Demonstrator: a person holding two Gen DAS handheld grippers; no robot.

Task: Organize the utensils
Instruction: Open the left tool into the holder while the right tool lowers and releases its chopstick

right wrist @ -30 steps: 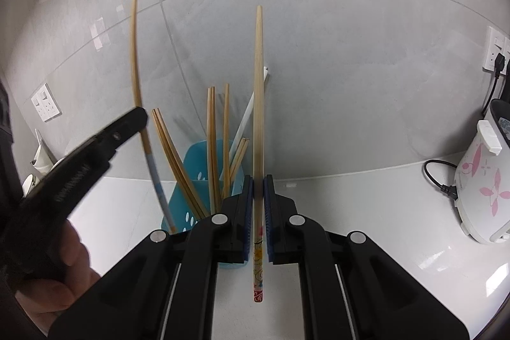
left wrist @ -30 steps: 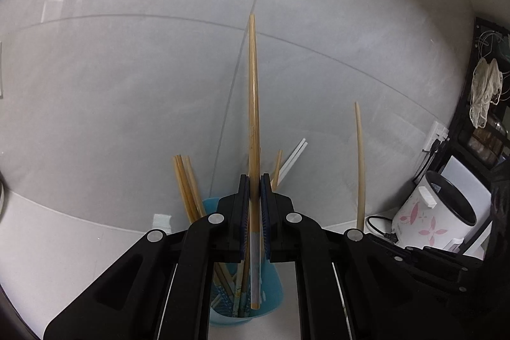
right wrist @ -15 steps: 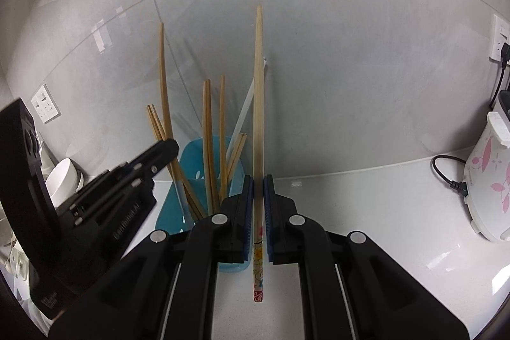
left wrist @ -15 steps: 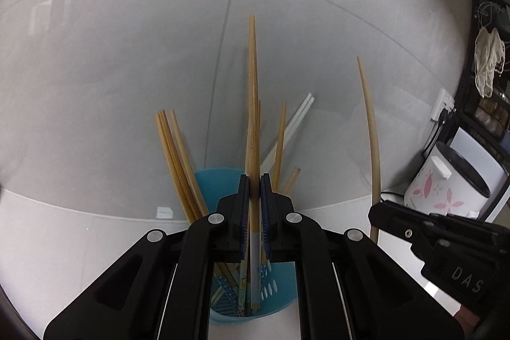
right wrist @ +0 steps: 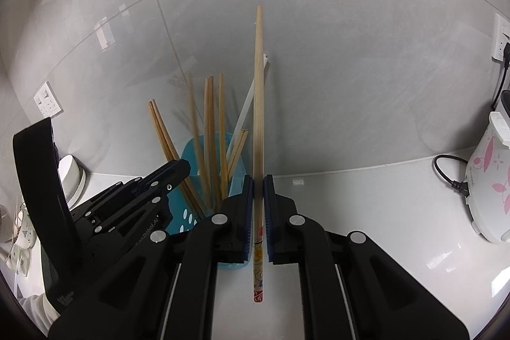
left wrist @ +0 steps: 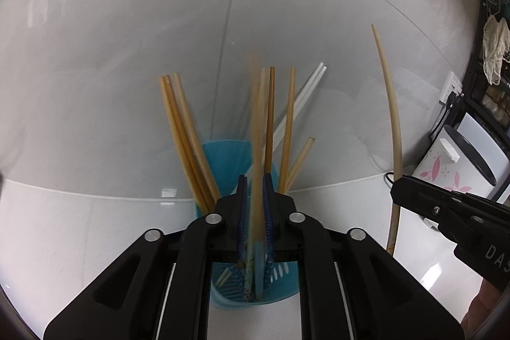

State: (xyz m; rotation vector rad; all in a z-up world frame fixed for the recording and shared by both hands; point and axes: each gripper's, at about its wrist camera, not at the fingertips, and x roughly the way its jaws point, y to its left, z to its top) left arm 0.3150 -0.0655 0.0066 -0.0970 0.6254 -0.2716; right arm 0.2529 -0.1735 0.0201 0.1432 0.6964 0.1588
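A blue perforated holder (left wrist: pixel 223 155) stands on the white counter against the tiled wall, with several wooden chopsticks (left wrist: pixel 181 133) and a white pair in it; it also shows in the right wrist view (right wrist: pixel 191 155). My left gripper (left wrist: pixel 255 180) is right over the holder, its jaws slightly apart around a blurred chopstick (left wrist: pixel 255 123) whose tip is down in the holder. My right gripper (right wrist: pixel 258 180) is shut on an upright pale chopstick (right wrist: pixel 258 91) with a decorated lower end, just right of the holder. The right gripper also shows in the left view (left wrist: pixel 446 212).
A white rice cooker with pink flowers (right wrist: pixel 491 180) stands at the right with its black cord (right wrist: pixel 446 171). A white bowl (right wrist: pixel 71 174) and dishes sit at the left. Wall sockets (right wrist: pixel 47 104) are on the tiles.
My left gripper has lowered over the holder and loosened; its chopstick has slid down into the holder and is blurred. My right gripper has kept its chopstick and moved closer to the holder.
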